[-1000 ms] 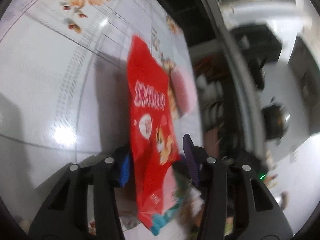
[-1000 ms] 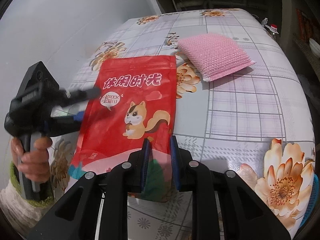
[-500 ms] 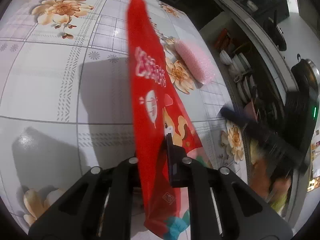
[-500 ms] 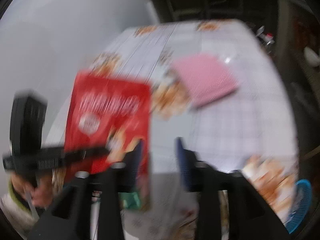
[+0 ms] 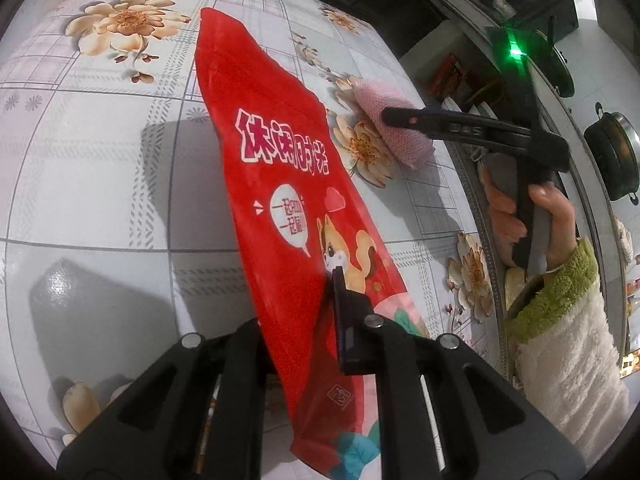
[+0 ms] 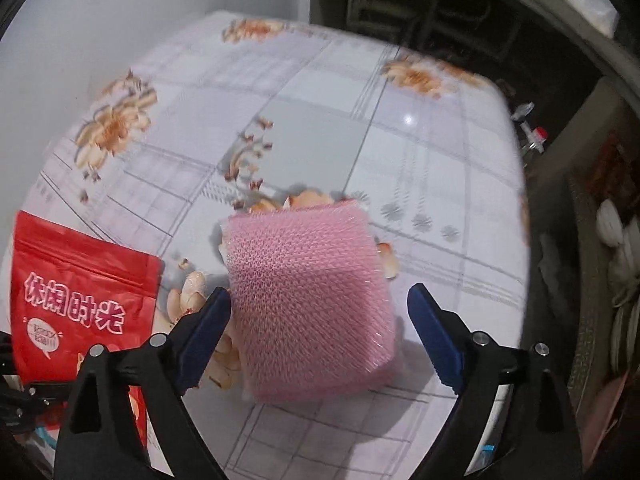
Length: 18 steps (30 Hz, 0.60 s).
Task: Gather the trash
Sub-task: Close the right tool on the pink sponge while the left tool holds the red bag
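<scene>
Floral tablecloth [image 6: 384, 152] below: left tool [image 5: 320, 312] pinches red bag [image 5: 280, 184]; right tool [image 6: 320, 320] gapes around pink sponge [image 6: 308, 300].

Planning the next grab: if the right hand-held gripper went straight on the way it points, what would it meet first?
Most likely the pink scrub pad, lying between the open jaws of the right hand-held gripper on the floral tablecloth. Depth is unclear.

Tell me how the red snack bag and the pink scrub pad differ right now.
The red snack bag is thin, glossy and printed with a squirrel; the pink scrub pad is thick, mesh-textured and plain. The bag is lifted on edge, clamped in the left gripper; the pad lies flat on the tablecloth between the open fingers of the right gripper, ungripped. Both are roughly rectangular.
</scene>
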Tool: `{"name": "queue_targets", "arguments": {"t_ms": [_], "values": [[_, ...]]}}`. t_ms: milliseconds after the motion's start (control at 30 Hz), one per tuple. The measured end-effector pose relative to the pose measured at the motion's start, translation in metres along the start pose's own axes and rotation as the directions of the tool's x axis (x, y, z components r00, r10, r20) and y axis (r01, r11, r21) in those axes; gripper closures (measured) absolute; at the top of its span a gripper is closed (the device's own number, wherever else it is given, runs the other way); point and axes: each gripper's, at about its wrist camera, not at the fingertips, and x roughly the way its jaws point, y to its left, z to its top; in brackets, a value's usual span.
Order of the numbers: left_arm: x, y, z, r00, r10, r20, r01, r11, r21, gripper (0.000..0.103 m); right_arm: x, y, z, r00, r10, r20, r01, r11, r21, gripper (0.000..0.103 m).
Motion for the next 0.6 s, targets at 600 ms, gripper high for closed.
{"name": "queue_targets", "arguments": {"t_ms": [600], "values": [[-0.003,-0.014,-0.006,1.0,0.0,0.029,-0.001,0.999,0.043,0.096,-0.031,0.015,-0.096,0.997,0.056,0.053,-0.066,0.977,0.204,0.024]]}}
